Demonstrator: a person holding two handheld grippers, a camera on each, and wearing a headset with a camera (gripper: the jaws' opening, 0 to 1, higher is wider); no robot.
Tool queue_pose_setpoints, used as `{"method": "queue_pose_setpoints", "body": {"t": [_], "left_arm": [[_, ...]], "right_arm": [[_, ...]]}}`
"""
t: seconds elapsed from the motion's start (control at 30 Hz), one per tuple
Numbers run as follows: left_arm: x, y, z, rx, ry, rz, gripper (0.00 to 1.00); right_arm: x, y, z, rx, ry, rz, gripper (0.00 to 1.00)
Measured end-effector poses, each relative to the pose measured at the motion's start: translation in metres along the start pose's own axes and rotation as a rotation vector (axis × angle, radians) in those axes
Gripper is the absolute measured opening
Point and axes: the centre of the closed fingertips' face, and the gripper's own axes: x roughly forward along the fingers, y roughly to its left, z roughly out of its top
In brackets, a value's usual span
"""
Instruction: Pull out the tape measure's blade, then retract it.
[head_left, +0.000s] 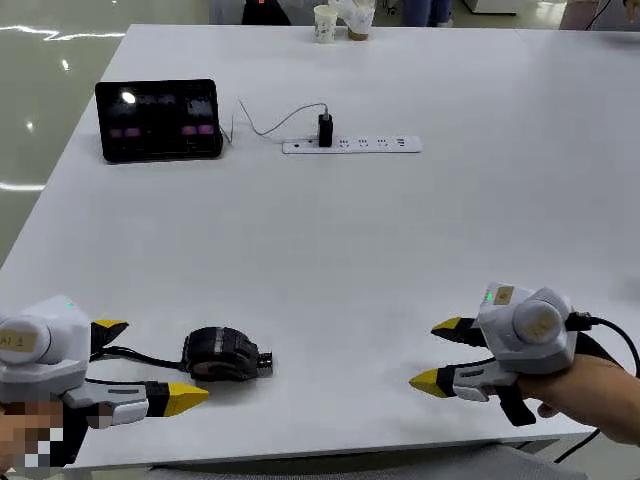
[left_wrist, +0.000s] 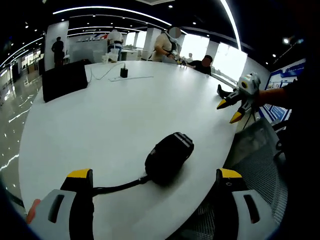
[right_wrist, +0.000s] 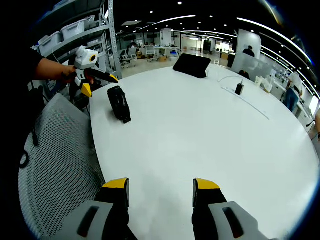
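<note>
White worktop (head_left: 400, 230) is seen bearing a black tape measure (head_left: 222, 354) near its front edge, just ahead of the left tongs (head_left: 150, 361), which are held spread and empty. A black strap (head_left: 140, 354) is trailed from the case between their jaws. Farther back, a dark tablet (head_left: 158, 119), a white power strip (head_left: 352, 145) and paper cups (head_left: 326, 23) are set. The right tongs (head_left: 435, 353) are held parted and empty, well apart from the tape measure. A grey mesh chair seat (right_wrist: 55, 165) is revealed by the right gripper view. The tongs' labels cannot be read.
</note>
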Motion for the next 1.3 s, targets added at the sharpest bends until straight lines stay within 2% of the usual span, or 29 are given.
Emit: {"method": "queue_pose_setpoints", "body": {"t": [0.2, 0.3, 0.43, 0.5, 0.67, 0.8, 0.83, 0.97, 1.07, 1.13, 1.23, 1.3], "left_arm": [[-0.003, 0.001, -0.013, -0.004, 0.048, -0.014, 0.99], [-0.006, 0.001, -0.015, -0.025, 0.047, -0.030, 0.99], [-0.012, 0.006, -0.017, -0.039, 0.051, -0.022, 0.99], [-0.015, 0.012, -0.014, -0.019, 0.035, 0.008, 0.99], [-0.024, 0.027, -0.014, -0.010, 0.027, 0.053, 0.99], [-0.028, 0.031, -0.017, -0.001, 0.038, 0.060, 0.99], [-0.030, 0.030, -0.019, -0.017, 0.050, 0.050, 0.99], [-0.033, 0.031, -0.018, -0.019, 0.049, 0.044, 0.99], [-0.035, 0.033, -0.018, 0.001, 0.056, 0.054, 0.99], [-0.036, 0.029, -0.017, -0.019, 0.059, 0.026, 0.99], [-0.037, 0.028, -0.018, -0.010, 0.072, 0.021, 0.99], [-0.037, 0.031, -0.017, 0.009, 0.068, 0.039, 0.99]], "right_arm": [[-0.018, -0.017, -0.014, 0.034, 0.002, -0.037, 0.55], [-0.025, -0.023, -0.020, 0.055, -0.007, -0.035, 0.63], [-0.032, -0.029, -0.030, 0.080, -0.013, -0.037, 0.74], [-0.036, -0.029, -0.032, 0.075, -0.018, -0.039, 0.77], [-0.044, -0.033, -0.042, 0.078, -0.014, -0.049, 0.81], [-0.050, -0.037, -0.047, 0.074, -0.012, -0.057, 0.85], [-0.052, -0.039, -0.049, 0.077, -0.008, -0.063, 0.85], [-0.061, -0.041, -0.051, 0.082, -0.005, -0.079, 0.85], [-0.066, -0.045, -0.052, 0.090, -0.002, -0.092, 0.86], [-0.070, -0.047, -0.051, 0.090, -0.009, -0.099, 0.87], [-0.074, -0.050, -0.051, 0.086, -0.013, -0.108, 0.89], [-0.077, -0.052, -0.052, 0.089, -0.016, -0.111, 0.91]]}}
